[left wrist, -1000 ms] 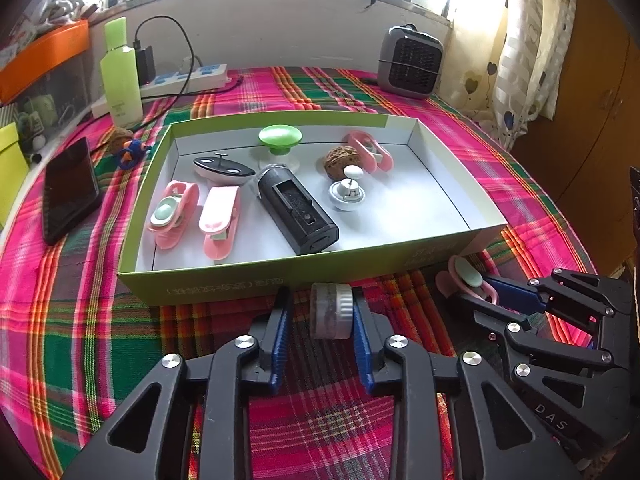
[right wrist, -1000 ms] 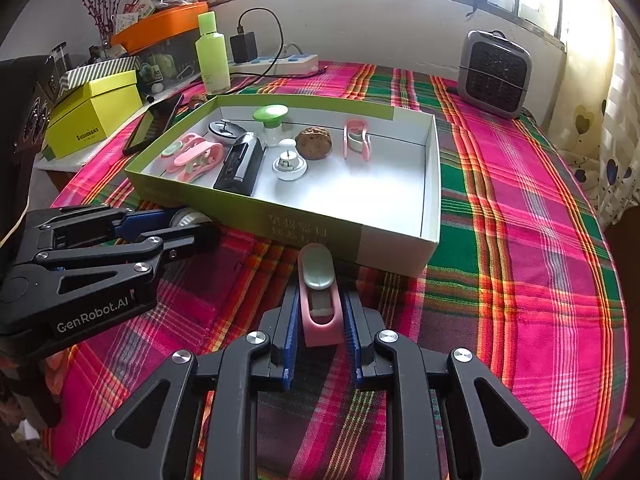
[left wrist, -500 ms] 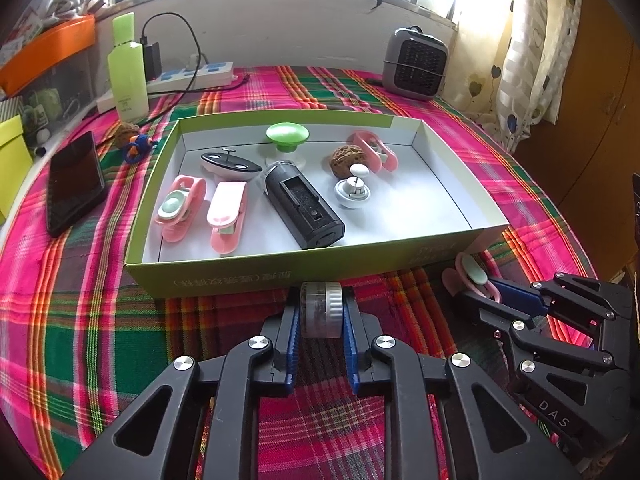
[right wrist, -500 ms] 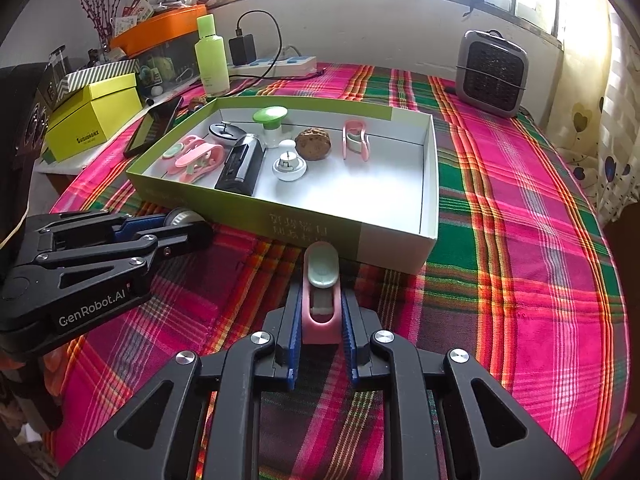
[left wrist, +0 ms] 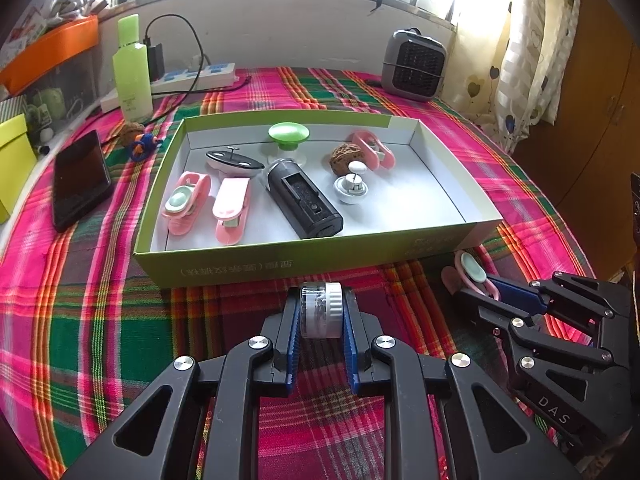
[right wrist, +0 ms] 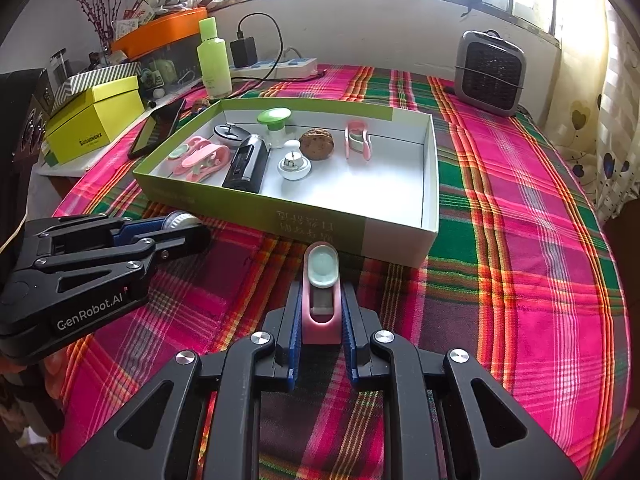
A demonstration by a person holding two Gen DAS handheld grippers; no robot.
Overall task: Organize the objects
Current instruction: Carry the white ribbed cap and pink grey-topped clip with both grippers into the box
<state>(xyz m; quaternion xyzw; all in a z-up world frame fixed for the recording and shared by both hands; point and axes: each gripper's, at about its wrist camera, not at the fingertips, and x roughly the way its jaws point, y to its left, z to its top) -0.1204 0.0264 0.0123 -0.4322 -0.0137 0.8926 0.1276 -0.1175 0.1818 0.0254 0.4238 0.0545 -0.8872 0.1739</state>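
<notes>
Green cardboard walls and a white floor make up the shallow open box (left wrist: 316,266) I see lying flat on the plaid-covered table (left wrist: 80,320), and most of what I am sorting sits inside it. Along its left end lie two pink clips (left wrist: 186,208) side by side, one with a pale mint pad, the other (left wrist: 232,212) plain pink. Behind them rests a small black and white boat-shaped piece (left wrist: 234,160), and beside that a black cylindrical device (left wrist: 304,200) lies at an angle across the middle. At the back wall stands a green-capped knob on a clear base (left wrist: 289,138). To the right of the black device sits a small white and silver bell-like piece (left wrist: 351,190), with a brown walnut (left wrist: 345,155) just behind it and a third pink clip (left wrist: 374,148) touching the walnut's right side. The right third of the box floor is bare. Outside the box, just in front of its near wall, my left claw (left wrist: 321,314) is closed on a small clear cylinder with a white cap (left wrist: 321,310), pads pressed to both its ends. My right claw (right wrist: 320,312) is clamped narrow on a fourth pink clip with a mint pad (right wrist: 321,292), near the box's front right corner. Off to the left on the table lie a dark phone (left wrist: 80,178), a green bottle (left wrist: 132,76) and a yellow box (right wrist: 98,116); a grey heater (left wrist: 414,64) stands at the back.
</notes>
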